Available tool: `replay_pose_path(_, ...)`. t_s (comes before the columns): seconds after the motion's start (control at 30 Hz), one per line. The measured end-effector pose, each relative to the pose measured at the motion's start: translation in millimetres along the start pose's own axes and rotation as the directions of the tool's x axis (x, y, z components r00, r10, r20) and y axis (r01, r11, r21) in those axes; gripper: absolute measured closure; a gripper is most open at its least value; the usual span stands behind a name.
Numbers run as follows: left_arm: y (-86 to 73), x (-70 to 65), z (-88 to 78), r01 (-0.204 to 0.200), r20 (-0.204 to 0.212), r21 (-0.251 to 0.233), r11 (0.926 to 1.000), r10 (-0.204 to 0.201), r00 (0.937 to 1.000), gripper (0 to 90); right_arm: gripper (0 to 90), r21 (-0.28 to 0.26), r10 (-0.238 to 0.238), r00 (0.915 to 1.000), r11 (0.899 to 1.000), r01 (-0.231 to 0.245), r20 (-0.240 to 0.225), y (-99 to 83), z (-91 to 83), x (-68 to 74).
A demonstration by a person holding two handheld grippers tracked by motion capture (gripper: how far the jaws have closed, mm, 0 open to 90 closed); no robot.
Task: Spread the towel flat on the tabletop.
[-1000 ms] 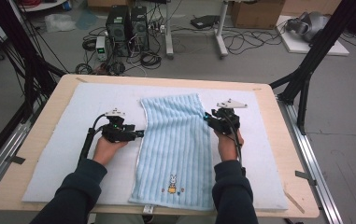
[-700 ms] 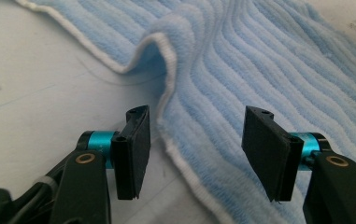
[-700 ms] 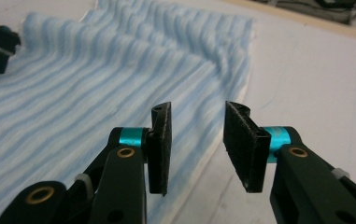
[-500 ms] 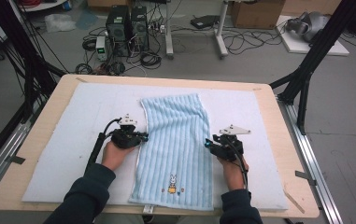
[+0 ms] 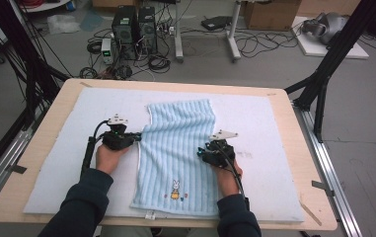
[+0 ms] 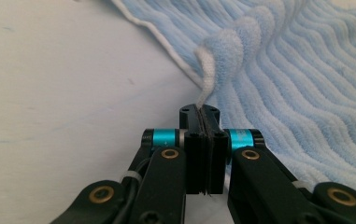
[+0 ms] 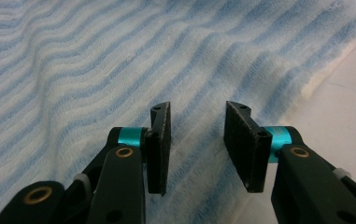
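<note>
I'm working a light blue towel (image 5: 178, 153) lying flat along the middle of the white mat (image 5: 52, 187), its near hem with the small rabbit patch (image 5: 175, 187) toward me and its far hem up near the back of the mat. My read: only the grabbing stage is under way, half finished; no fold made yet, the towel is spread full length.

Nearest, my right gripper (image 5: 206, 154) sits at the towel's right edge, about midway along. In the right gripper view its jaws stand apart, a clear gap between the two black pads (image 7: 160, 140), striped cloth under and ahead of them, nothing pinched. That side still has to close on the edge.

A little farther up, my left gripper (image 5: 137, 138) is at the towel's left edge. Its jaws have just been closing, and in the left gripper view they're pressed together (image 6: 203, 114) on the white-trimmed hem, which rises out of the pads in a small raised loop (image 6: 231, 46). So left side is gripped.

Left to do, I'd say: right pinch, lift both edges, carry the fold over, lay it down.
</note>
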State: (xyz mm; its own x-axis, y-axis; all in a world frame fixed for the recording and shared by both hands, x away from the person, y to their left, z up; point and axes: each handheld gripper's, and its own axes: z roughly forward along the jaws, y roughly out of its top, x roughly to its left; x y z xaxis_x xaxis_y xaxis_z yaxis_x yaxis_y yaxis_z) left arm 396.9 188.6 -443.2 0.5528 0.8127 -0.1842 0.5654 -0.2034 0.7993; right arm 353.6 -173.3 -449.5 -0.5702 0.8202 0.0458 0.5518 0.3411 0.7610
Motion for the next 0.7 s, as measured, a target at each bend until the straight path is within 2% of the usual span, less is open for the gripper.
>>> replay_pose_path(0.07, 2.9, 6.6, -0.5, 0.001, -0.026, 0.004, 1.0000, -0.001, 0.9997, 88.7, 62.9, -0.003, 0.016, 0.9999, 1.000, -0.016, 0.002, 4.2, 4.6, 2.5)
replay_pose_path(0.1, 3.6, 11.5, 0.4, 0.020, -0.033, -0.009, 0.9998, -0.020, 0.9992, 88.7, 64.8, 0.002, 0.014, 0.9998, 1.000, -0.014, 0.011, 5.6, 6.3, 3.3)
replay_pose_path(0.13, 4.7, 14.8, 2.4, 0.019, -0.038, 0.006, 0.9998, -0.019, 0.9991, 88.7, 67.7, 0.003, 0.013, 0.9998, 1.000, -0.013, 0.013, 7.8, 8.9, 4.3)
replay_pose_path(0.27, 6.9, 16.1, 9.6, 0.022, -0.051, -0.002, 0.9997, -0.022, 0.9984, 88.8, 85.1, 0.016, -0.001, 0.9999, 1.000, 0.001, 0.010, 14.4, 14.3, 5.1)
replay_pose_path(0.3, 7.1, 16.1, 10.9, 0.018, -0.054, 0.000, 0.9998, -0.018, 0.9984, 88.8, 86.4, 0.023, -0.004, 0.9999, 1.000, 0.004, 0.010, 16.1, 15.7, 3.7)
replay_pose_path(0.43, 6.9, 14.4, 16.4, 0.013, -0.035, -0.016, 0.9998, -0.013, 0.9993, 88.8, 87.1, 0.001, -0.011, 0.9969, 1.000, 0.011, 0.078, 17.7, 20.0, -2.1)
replay_pose_path(0.53, 6.6, 9.5, 17.1, -0.002, -0.011, -0.028, 0.9996, 0.002, 0.9999, 88.0, 87.1, -0.014, -0.010, 0.9884, 1.000, 0.012, 0.151, 17.8, 22.2, -3.9)
replay_pose_path(0.57, 6.4, 9.2, 16.3, 0.011, -0.005, -0.043, 0.9990, -0.011, 0.9999, 85.1, 86.8, -0.018, -0.016, 0.9849, 1.000, 0.019, 0.172, 17.9, 21.6, -3.8)
replay_pose_path(0.6, 6.5, 9.7, 15.1, 0.036, -0.015, -0.059, 0.9976, -0.037, 0.9992, 73.2, 85.5, -0.026, -0.019, 0.9831, 0.999, 0.024, 0.182, 17.6, 20.9, -3.7)
replay_pose_path(0.63, 6.4, 10.9, 13.0, 0.072, -0.018, -0.074, 0.9947, -0.074, 0.9971, 57.5, 82.0, -0.028, -0.020, 0.9830, 0.999, 0.026, 0.182, 17.6, 20.2, -4.5)
replay_pose_path(0.67, 5.2, 12.4, 9.3, 0.101, 0.006, -0.092, 0.9906, -0.101, 0.9949, 50.7, 78.4, -0.029, -0.018, 0.9827, 0.999, 0.024, 0.184, 17.6, 18.2, -4.8)
replay_pose_path(0.7, 4.0, 13.1, 6.0, 0.100, 0.020, -0.091, 0.9908, -0.099, 0.9949, 49.6, 70.7, -0.046, -0.001, 0.9863, 0.999, 0.009, 0.165, 17.1, 15.0, -5.5)
